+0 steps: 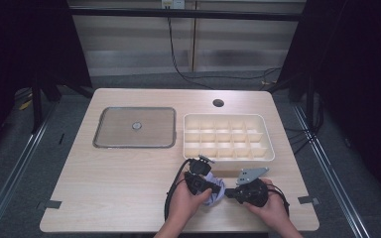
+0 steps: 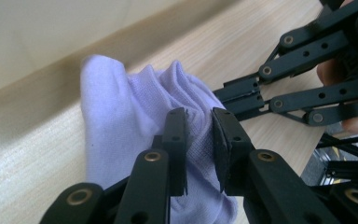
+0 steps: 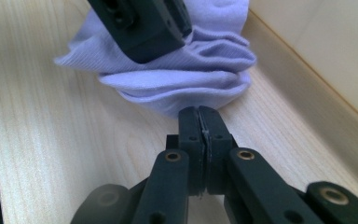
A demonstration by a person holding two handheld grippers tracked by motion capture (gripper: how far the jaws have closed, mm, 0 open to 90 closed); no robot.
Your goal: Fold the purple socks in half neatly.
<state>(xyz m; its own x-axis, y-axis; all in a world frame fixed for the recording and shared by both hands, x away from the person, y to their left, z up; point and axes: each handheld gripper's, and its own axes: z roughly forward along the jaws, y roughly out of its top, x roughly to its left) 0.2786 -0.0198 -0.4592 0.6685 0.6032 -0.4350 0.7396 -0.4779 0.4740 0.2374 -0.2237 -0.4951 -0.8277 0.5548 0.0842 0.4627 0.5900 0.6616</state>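
Bright even tabletop light, dark surroundings, blurred close-up foregrounds

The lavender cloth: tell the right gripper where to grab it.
Grip the cloth at its folded lower edge nearest the right gripper, coming in level along the table. That edge bulges toward the shut jaws, while the left gripper pinches the bunched middle.

Left tool (image 2: 199,140) hides the pale cloth (image 2: 121,121) perhaps half.
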